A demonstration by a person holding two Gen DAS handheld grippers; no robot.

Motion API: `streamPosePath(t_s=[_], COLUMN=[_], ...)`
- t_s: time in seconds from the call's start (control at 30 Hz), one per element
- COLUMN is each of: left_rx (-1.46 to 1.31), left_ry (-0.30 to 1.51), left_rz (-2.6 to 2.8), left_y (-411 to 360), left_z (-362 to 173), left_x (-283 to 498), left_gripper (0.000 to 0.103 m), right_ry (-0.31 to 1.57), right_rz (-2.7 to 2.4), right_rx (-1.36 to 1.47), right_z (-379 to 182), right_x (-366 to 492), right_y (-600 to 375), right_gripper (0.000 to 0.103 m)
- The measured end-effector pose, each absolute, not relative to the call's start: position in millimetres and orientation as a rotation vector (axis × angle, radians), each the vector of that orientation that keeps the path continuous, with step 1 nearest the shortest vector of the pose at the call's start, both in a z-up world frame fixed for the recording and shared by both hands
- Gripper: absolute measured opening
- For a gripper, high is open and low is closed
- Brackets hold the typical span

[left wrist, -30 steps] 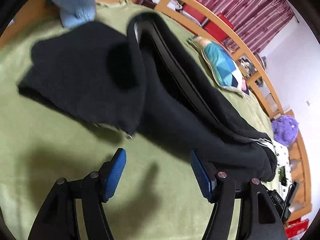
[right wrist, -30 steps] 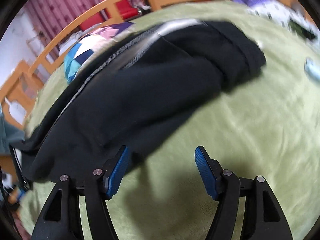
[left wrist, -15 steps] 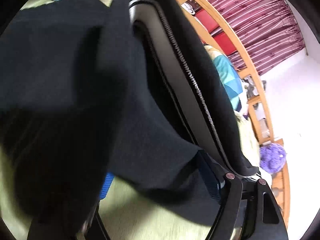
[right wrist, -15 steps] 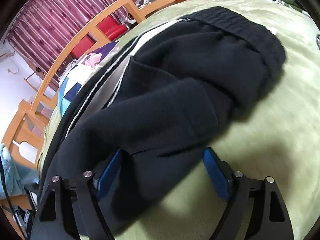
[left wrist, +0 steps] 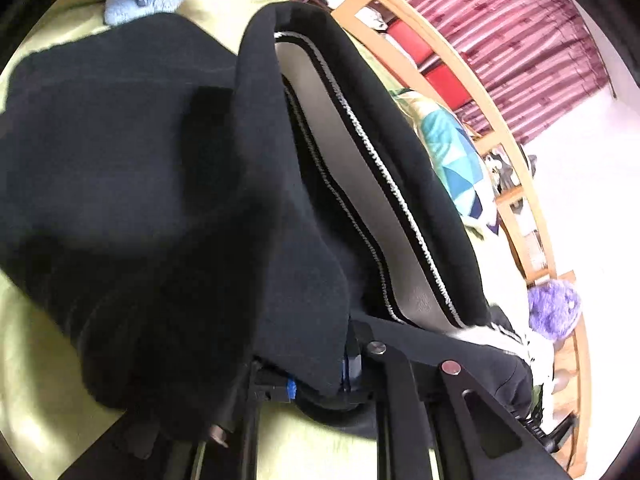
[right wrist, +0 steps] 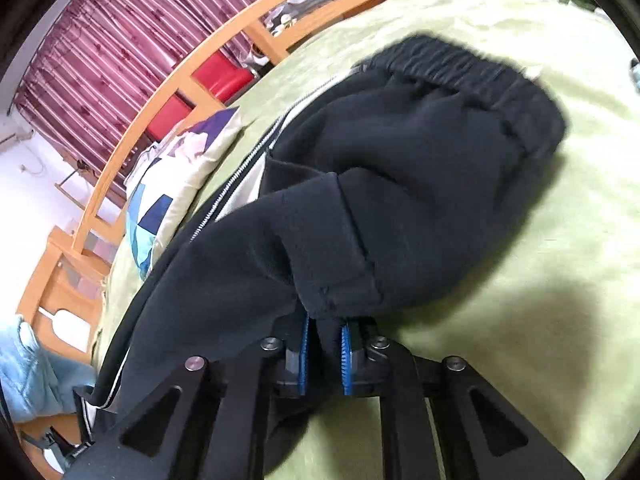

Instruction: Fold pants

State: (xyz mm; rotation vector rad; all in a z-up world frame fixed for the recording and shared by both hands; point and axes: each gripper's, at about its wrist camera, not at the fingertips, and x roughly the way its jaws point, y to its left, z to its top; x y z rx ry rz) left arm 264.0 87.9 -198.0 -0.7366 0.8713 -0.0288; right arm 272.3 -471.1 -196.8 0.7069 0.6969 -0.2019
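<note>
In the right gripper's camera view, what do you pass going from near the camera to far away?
right gripper → pants → green bedspread → wooden rail → striped curtain

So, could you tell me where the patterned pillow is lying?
The patterned pillow lies on the green bedspread beyond the pants, by the wooden bed rail.

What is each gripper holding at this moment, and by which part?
Both hold the black pants. The right gripper pinches a folded edge of fabric near the waistband end. The left gripper is closed on fabric too, though draped cloth hides exactly which part.
</note>
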Motion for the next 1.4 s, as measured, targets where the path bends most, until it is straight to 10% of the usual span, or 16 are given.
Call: streamPosePath(t_s=[0.73,1.0,1.17,1.4], left_rx=[-0.603,-0.573,-0.483,-0.338], left_ry=[0.977,1.015,0.940,0.856], left_rz=[-0.174,-0.206,-0.189,-0.078], left_y=[56,84,77,82], left_z=[-170,-166,-146,-118], left_x=[38,14,-10,0], left_gripper=[0.009,0.018,0.028,0.035], right_ry=[0.756,0.856,0.760,0.686], right_rz=[-0.288,-0.324,-0.287,-0.184], right_rx=[0.665,0.423,0.358,0.233], right_z=[-142,-125,-98,-74], right_x=[3,-42,-49,-2], right_y=[-525,-506,-477,-408], right_gripper=[0.010,0.021,0.046,0.049])
